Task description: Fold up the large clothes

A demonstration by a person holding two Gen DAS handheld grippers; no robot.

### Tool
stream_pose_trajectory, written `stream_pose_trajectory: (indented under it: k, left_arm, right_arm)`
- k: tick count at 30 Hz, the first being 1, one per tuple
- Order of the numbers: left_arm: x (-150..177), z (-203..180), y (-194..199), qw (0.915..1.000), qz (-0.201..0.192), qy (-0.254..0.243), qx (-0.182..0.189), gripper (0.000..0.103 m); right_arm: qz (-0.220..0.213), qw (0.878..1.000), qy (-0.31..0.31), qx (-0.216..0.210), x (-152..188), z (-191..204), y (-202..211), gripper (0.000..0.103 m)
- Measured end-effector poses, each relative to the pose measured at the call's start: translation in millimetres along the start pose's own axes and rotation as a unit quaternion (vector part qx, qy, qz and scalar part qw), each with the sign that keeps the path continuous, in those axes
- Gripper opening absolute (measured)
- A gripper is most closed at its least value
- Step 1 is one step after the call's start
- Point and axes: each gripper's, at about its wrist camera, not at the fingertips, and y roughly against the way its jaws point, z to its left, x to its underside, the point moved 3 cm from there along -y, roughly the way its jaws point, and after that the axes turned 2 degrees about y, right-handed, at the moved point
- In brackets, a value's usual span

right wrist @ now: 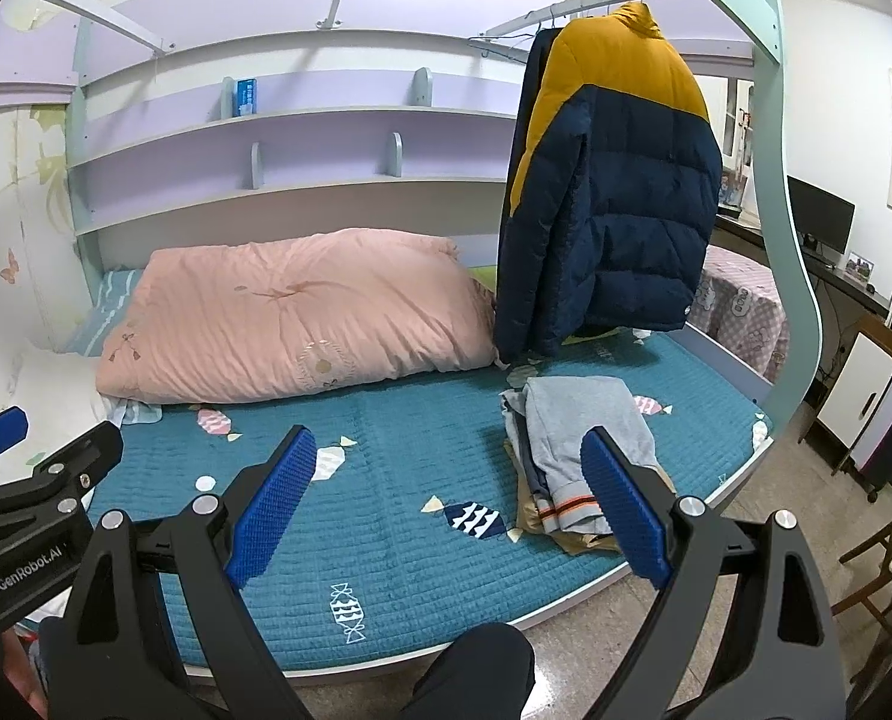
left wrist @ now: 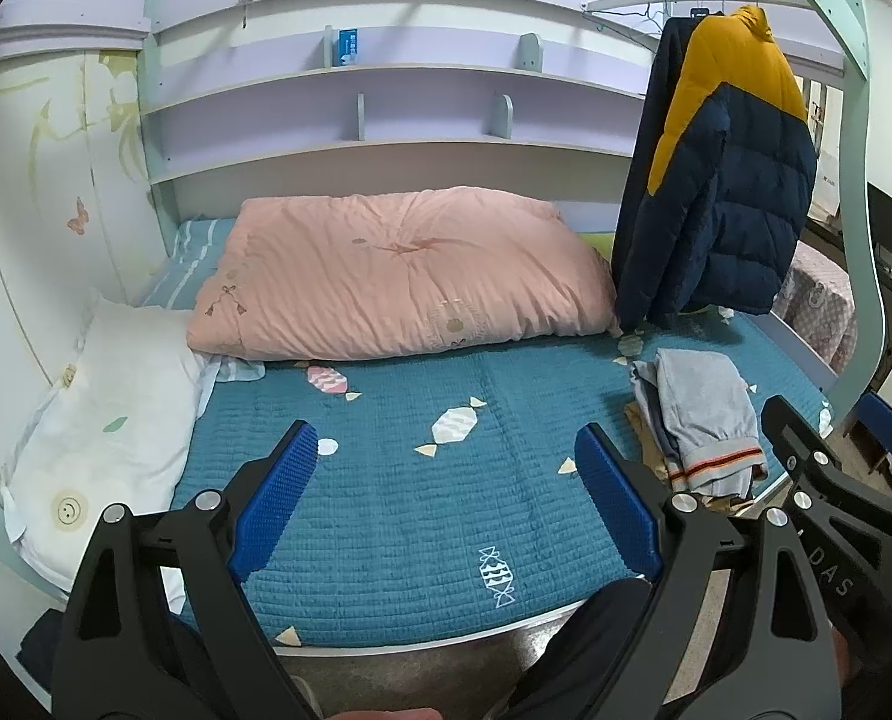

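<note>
A navy and mustard puffer jacket (left wrist: 734, 180) (right wrist: 620, 192) hangs from a rail at the bed's far right. Below it a pile of folded clothes (left wrist: 698, 420) (right wrist: 572, 444), grey on top, lies on the teal bedspread (left wrist: 422, 504) (right wrist: 386, 510). My left gripper (left wrist: 446, 462) is open over the bedspread's front middle, holding nothing. My right gripper (right wrist: 449, 468) is open too, its right finger (right wrist: 623, 510) in front of the pile. Each gripper shows at the edge of the other's view.
A pink duvet (left wrist: 398, 276) (right wrist: 290, 318) lies folded at the back of the bed, a white pillow (left wrist: 104, 432) at the left. Shelves (left wrist: 386, 114) run above. A curved bed post (right wrist: 788, 228) stands right, with a desk and monitor (right wrist: 818, 216) beyond. A person's dark trouser legs show below.
</note>
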Motion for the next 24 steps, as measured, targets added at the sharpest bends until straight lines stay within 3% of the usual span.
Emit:
stream_pose_trajectory:
  k: [24]
  left_arm:
    - [1.4,-2.7,-2.2,0.9999,0.004,-0.008,0.007,0.089]
  right_arm:
    - [0.001,1.0,-0.001,-0.006,3.1,1.2,2.0,0.087]
